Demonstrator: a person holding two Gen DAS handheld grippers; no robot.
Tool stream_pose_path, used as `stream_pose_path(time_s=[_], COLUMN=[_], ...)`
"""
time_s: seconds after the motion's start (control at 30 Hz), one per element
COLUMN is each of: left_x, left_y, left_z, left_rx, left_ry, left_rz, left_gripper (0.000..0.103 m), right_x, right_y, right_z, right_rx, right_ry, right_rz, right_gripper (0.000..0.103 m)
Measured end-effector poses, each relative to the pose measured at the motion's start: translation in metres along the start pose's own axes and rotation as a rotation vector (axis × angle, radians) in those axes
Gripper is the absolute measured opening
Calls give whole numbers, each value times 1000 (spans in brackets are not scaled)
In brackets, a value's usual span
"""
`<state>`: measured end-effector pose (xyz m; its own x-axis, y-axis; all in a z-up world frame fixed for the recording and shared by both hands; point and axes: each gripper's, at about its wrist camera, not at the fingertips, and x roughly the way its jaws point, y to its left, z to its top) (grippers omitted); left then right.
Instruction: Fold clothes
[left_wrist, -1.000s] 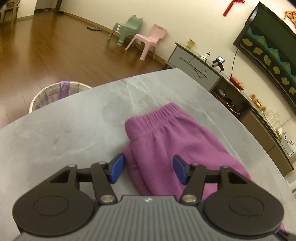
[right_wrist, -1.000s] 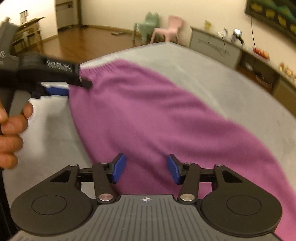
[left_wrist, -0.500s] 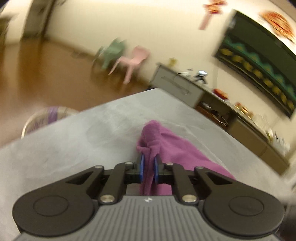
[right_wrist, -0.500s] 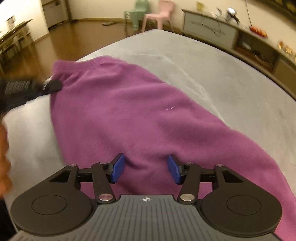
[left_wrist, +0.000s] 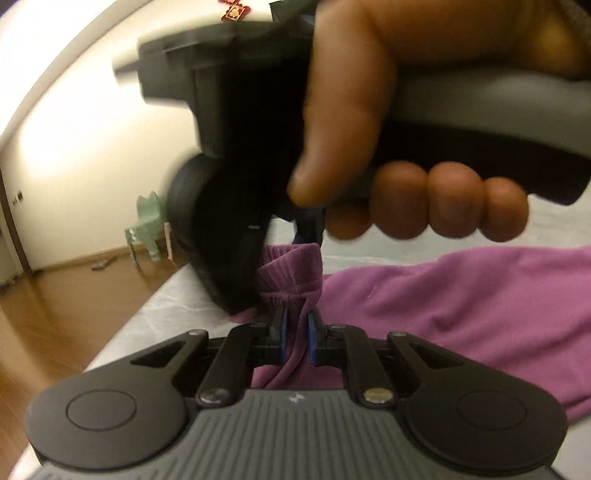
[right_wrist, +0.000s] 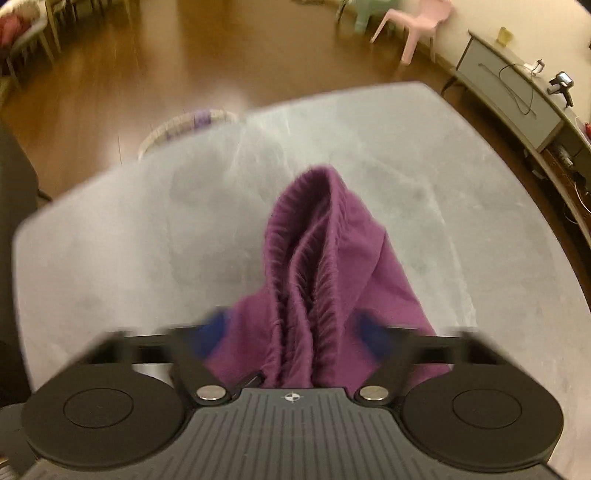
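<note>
A: Where is the garment found?

B: The purple sweatpants are spread over the grey counter, with the ribbed waistband lifted clear of it and bunched into upright folds.

A: How are the claws set?

B: The left claw is pressed together on a pleat of the waistband, cloth being pinched between its blue pads. The right claw is seen closing, its blurred blue pads at either side of the gathered waistband; firm pressure on the cloth cannot yet be confirmed. In the left wrist view the right hand is shown just above, wrapped around its handle.

A: How is the fabric expected to handle?

B: It is judged soft, light and limp, of a fleecy knit. No shape is kept by it unless it is supported, so whatever is not held can be expected to sag and drag along the counter. Slipping is thought unlikely, since the nap should be gripped well by the pads.

A: Where is hold best taken?

B: The elastic waistband is judged best, as the thickest and firmest edge. A pinch near each end of it is advised, so that the cloth can be drawn taut and laid over evenly. If both claws are kept close together, a crooked fold is risked.
</note>
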<state>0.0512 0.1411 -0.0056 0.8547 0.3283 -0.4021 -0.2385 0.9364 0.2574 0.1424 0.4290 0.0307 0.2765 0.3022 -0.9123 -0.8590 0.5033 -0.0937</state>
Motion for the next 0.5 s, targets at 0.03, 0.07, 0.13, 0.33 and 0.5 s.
stream_pose_path(time_s=[0.03,0.07,0.13,0.33,0.5], left_x=[-4,-11,-33,-63,-68], left_y=[-1,-4,-15,-66,-79], left_z=[0,2,6,-2,-8], left_rx=[20,48,102,263,293], left_ry=[-18,-51,-129,-113,-61], left_rz=[13,20,-7,-322,-486], left_gripper=[10,10,10,12,16], right_x=[-3,-7,-34,-75,-57], right_y=[-2,-5,-23,-105,-137], right_z=[-2,-5,-24,-179,-261], right_rx=[12,26,151,753,1010], right_ry=[-27,-55,-169,-368,-374], right_rz=[8,17,64,252,215], right_gripper=[21,17,16,20,48])
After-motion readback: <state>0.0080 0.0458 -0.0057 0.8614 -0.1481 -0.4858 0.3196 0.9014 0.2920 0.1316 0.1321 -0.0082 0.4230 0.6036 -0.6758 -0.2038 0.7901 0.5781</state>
